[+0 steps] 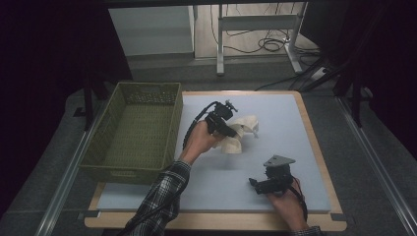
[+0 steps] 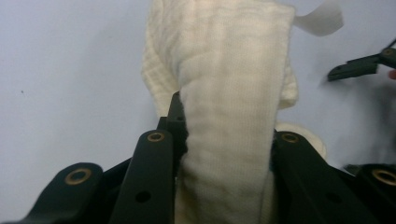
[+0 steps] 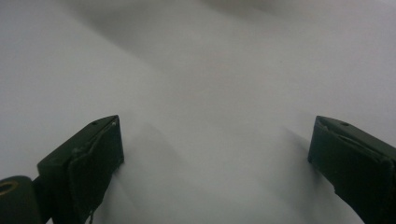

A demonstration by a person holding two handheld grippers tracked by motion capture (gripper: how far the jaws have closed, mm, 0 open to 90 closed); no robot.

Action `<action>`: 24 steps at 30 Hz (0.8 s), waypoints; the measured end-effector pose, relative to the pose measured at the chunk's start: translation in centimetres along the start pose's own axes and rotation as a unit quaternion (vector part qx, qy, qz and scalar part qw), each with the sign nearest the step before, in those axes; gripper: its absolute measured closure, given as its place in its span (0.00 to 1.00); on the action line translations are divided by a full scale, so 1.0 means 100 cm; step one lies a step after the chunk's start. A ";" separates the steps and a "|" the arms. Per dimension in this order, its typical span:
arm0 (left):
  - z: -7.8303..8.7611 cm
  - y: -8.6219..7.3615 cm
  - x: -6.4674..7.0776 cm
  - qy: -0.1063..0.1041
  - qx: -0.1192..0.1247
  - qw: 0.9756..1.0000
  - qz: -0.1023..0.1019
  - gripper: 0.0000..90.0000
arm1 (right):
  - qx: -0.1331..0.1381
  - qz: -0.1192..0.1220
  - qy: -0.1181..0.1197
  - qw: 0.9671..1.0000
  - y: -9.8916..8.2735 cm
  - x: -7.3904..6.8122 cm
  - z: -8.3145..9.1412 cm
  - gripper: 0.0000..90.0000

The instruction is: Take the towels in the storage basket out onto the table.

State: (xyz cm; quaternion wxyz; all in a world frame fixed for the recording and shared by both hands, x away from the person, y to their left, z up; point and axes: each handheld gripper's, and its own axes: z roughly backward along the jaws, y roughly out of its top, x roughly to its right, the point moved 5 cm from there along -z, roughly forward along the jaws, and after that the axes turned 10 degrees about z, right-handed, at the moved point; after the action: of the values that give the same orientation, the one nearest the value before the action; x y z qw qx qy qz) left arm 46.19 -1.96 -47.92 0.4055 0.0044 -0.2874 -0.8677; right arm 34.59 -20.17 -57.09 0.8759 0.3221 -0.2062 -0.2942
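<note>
A cream cloth (image 1: 244,129) lies crumpled on the blue-grey mat (image 1: 275,132), a little left of its middle. My left gripper (image 1: 227,129) comes at the cloth from the left, held in a hand with a plaid sleeve. In the left gripper view a thick fold of the cloth (image 2: 229,93) stands between the black jaws, and my left gripper (image 2: 224,140) is shut on it. My right gripper (image 1: 253,182) rests low near the mat's front right and points left. In its own view my right gripper (image 3: 215,149) is open, with bare mat between its jaws.
A green plastic basket (image 1: 105,142) with nothing in it stands at the mat's left edge. The wooden table rim (image 1: 314,142) frames the mat. Desk legs (image 1: 220,44) and cables lie on the floor beyond the table. The right gripper's tip (image 2: 357,67) reaches in beside the cloth.
</note>
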 end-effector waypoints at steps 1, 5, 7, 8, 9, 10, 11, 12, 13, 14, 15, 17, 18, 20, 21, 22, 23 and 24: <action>-0.003 0.000 -0.001 0.000 -0.001 1.000 0.002 0.78 | 0.000 0.000 0.000 1.000 0.000 0.000 0.000 0.04; -0.015 -0.004 -0.005 0.007 -0.007 1.000 0.003 0.77 | 0.000 0.000 0.001 1.000 0.000 0.000 0.000 0.04; -0.021 -0.006 -0.007 0.013 -0.012 1.000 0.003 0.76 | 0.000 -0.001 0.001 1.000 0.000 0.000 0.000 0.04; -0.025 -0.008 -0.008 0.015 -0.015 1.000 0.003 0.76 | 0.000 0.000 0.001 1.000 0.000 0.000 0.000 0.04; -0.027 -0.009 -0.009 0.017 -0.018 1.000 0.002 0.74 | 0.000 0.000 0.001 1.000 0.000 0.000 0.000 0.04; -0.031 -0.011 -0.011 0.020 -0.020 1.000 0.003 0.73 | 0.000 0.000 0.001 1.000 0.000 0.000 0.000 0.04; -0.033 -0.012 -0.011 0.021 -0.022 1.000 0.003 0.71 | 0.000 -0.001 0.001 1.000 0.000 0.000 0.000 0.04; -0.035 -0.014 -0.012 0.021 -0.023 1.000 0.003 0.70 | 0.000 0.000 0.001 1.000 0.000 0.000 0.000 0.04; -0.038 -0.015 -0.013 0.020 -0.022 1.000 0.006 0.68 | 0.000 -0.001 0.001 1.000 0.000 0.000 0.000 0.04; -0.040 -0.017 -0.015 0.018 -0.026 0.999 0.010 0.65 | 0.000 -0.001 0.001 1.000 0.000 0.000 0.000 0.04; -0.043 -0.018 -0.016 0.017 -0.028 0.999 0.012 0.60 | 0.000 0.000 0.000 1.000 0.000 0.000 0.000 0.04; -0.045 -0.020 -0.018 0.019 -0.028 0.999 0.018 0.49 | 0.000 -0.001 0.000 1.000 0.000 0.000 0.000 0.04; -0.046 -0.020 -0.019 0.016 -0.025 0.999 0.022 0.44 | 0.000 -0.001 0.000 1.000 0.000 0.000 0.000 0.04; -0.043 -0.019 -0.019 0.012 -0.016 0.999 0.027 0.33 | 0.000 -0.001 0.000 1.000 0.000 0.000 0.000 0.04; -0.040 -0.018 -0.018 0.013 -0.012 1.000 0.026 0.31 | 0.000 -0.001 0.000 1.000 0.000 0.000 0.000 0.04; -0.036 -0.017 -0.018 0.014 -0.008 1.000 0.024 0.27 | 0.000 0.000 0.000 1.000 0.000 0.000 0.000 0.04; -0.033 -0.017 -0.017 0.013 -0.006 1.000 0.021 0.24 | 0.000 -0.001 0.000 1.000 0.000 0.000 0.000 0.04; -0.030 -0.017 -0.016 0.014 -0.007 1.000 0.017 0.23 | 0.000 -0.001 0.001 1.000 0.000 0.000 0.000 0.04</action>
State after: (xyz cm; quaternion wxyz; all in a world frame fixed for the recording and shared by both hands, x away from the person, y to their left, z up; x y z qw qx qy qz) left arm 46.79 -1.45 -51.60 0.4242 0.0086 -0.2760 -0.8624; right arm 34.58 -20.16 -57.09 0.8759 0.3223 -0.2055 -0.2946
